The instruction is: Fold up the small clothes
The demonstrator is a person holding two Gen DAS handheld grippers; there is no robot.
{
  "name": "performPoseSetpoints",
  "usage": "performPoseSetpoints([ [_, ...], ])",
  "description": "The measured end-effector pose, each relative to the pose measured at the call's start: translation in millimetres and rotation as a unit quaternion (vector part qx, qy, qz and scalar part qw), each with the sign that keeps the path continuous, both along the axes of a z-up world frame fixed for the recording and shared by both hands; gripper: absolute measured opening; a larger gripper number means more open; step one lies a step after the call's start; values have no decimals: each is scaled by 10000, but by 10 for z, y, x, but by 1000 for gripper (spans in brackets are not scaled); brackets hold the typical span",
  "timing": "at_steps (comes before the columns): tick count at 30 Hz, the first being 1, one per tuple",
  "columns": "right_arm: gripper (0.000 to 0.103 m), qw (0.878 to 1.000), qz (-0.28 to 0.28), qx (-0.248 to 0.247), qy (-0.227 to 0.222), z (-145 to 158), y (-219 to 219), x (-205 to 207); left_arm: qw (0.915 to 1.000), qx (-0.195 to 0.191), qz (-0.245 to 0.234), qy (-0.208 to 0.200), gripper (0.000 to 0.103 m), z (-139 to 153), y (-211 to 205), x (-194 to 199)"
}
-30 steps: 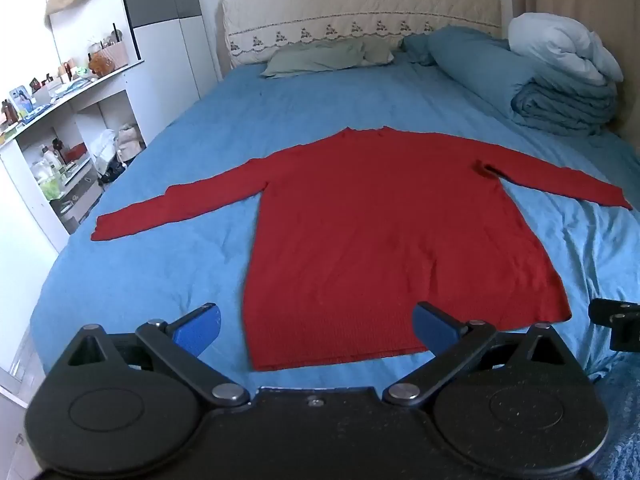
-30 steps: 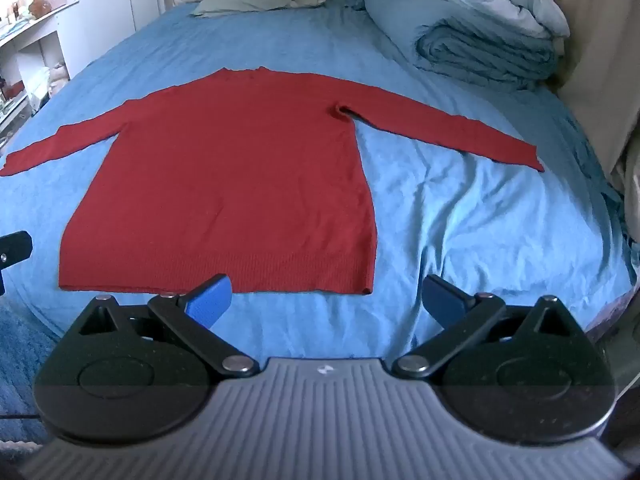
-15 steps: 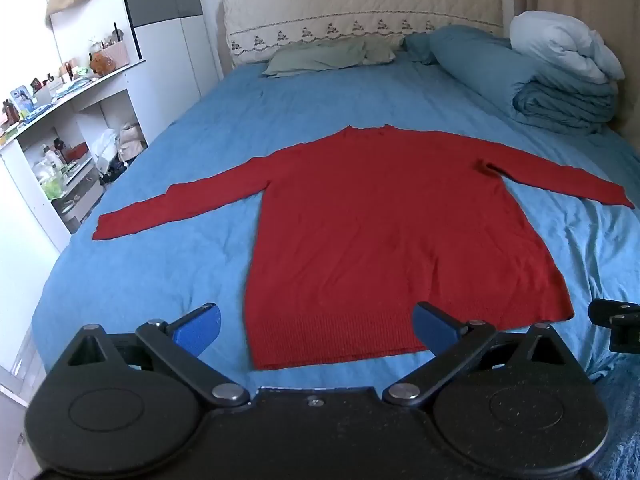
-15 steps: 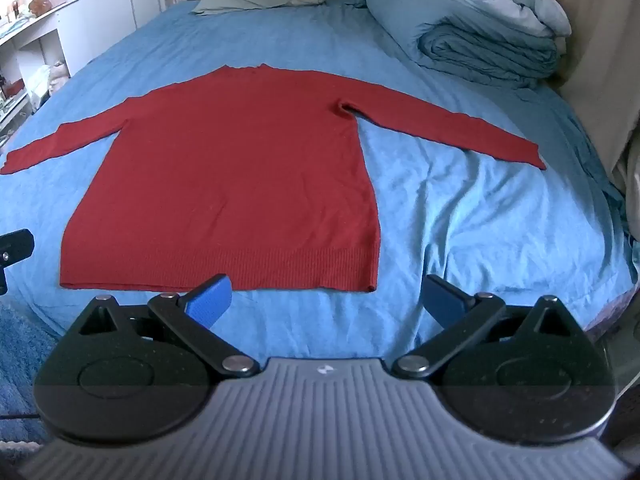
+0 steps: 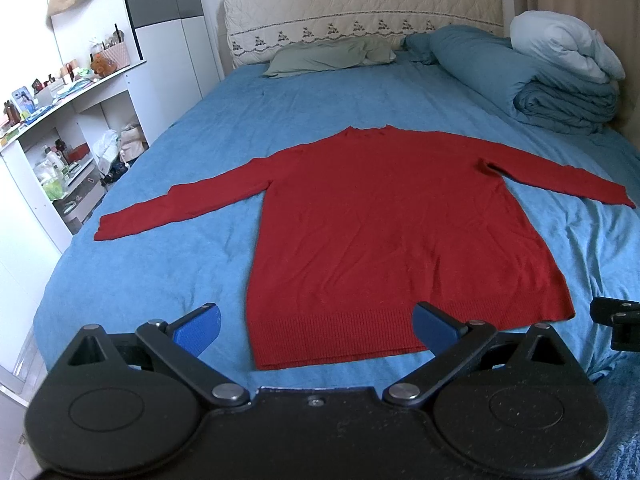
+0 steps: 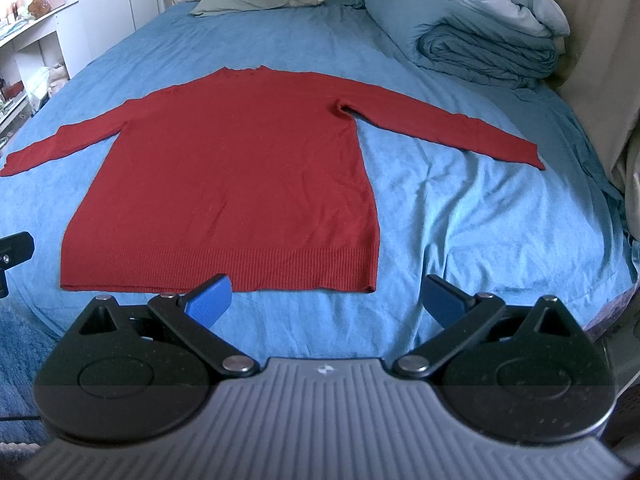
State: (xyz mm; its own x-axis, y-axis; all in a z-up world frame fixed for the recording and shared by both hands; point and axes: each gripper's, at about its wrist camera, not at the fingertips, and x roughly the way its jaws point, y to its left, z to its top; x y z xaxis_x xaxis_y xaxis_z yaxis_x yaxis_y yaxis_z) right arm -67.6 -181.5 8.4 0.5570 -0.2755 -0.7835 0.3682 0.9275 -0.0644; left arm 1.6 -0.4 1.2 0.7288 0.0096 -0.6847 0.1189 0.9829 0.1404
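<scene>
A red long-sleeved sweater [image 5: 392, 232] [image 6: 236, 176] lies flat on the blue bed sheet [image 5: 208, 248], both sleeves spread out to the sides and its ribbed hem toward me. My left gripper [image 5: 316, 326] is open just above the hem's left part, blue pads wide apart, holding nothing. My right gripper [image 6: 328, 300] is open too, hovering at the hem's right corner with nothing between its fingers. A black piece of the other gripper shows at the right edge of the left wrist view and the left edge of the right wrist view.
A folded blue duvet [image 5: 560, 92] with a white one on top lies at the bed's far right. A grey-green pillow [image 5: 328, 56] rests by the quilted headboard [image 5: 360, 12]. White shelves [image 5: 60, 128] full of small items stand to the left of the bed.
Both grippers have crept slightly forward toward the sweater's hem. The sweater has not moved and both grippers stay open.
</scene>
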Motion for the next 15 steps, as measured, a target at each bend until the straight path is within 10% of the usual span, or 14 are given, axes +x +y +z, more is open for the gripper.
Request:
performPoseSetpoints([
  [15,103,10000,2,2,-5,20,1,3,10000,-1,14,-8,103,-1,8,-9],
])
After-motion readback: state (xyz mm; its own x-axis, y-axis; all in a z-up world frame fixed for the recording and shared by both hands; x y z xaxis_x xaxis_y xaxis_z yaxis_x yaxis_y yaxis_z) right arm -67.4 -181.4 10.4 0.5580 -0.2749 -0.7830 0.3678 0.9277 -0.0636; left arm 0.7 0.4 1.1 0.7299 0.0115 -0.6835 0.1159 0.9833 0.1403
